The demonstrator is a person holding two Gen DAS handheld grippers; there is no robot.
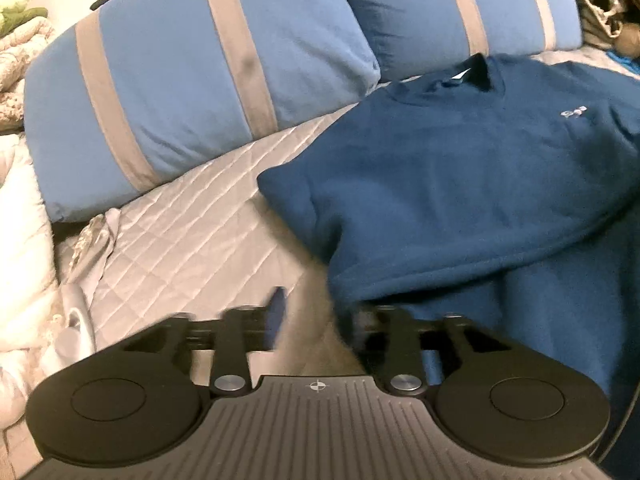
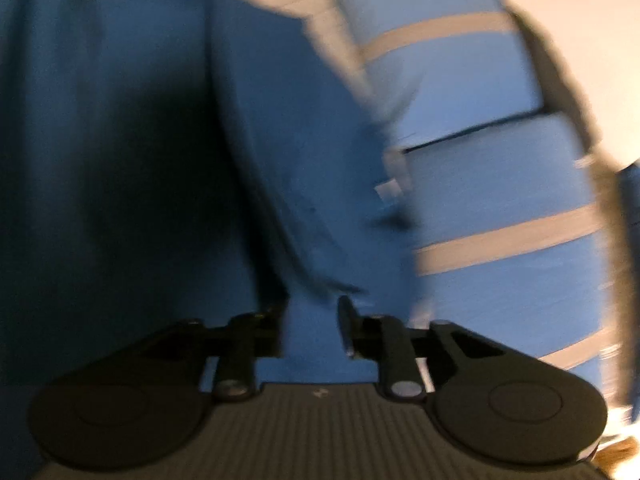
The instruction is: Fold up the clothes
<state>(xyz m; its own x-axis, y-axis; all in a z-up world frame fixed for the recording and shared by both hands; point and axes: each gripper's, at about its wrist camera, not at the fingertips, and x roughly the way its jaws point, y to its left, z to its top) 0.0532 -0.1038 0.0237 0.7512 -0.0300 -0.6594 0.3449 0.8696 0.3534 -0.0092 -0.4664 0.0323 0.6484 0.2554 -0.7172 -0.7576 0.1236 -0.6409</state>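
My left gripper (image 1: 316, 316) hangs open and empty over the bed (image 1: 192, 216) — the navy sweatshirt (image 1: 460, 184) lies just ahead to its right, collar toward the pillows (image 1: 180, 92). My right gripper (image 2: 312, 328), jaws apart, sits right against the fabric — nearer.

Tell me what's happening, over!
Left gripper open, empty, beside sweater. Right gripper open, against blurry blue cloth. Pillows behind, nothing blocking.

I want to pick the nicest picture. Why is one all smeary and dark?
Right wrist view: motion blur smears the blue sweatshirt and striped pillows, with deep shadow at left. Left wrist view: the sweatshirt and pillows are sharper and evenly lit, only the left gripper blurs; fisheye bends the edges.
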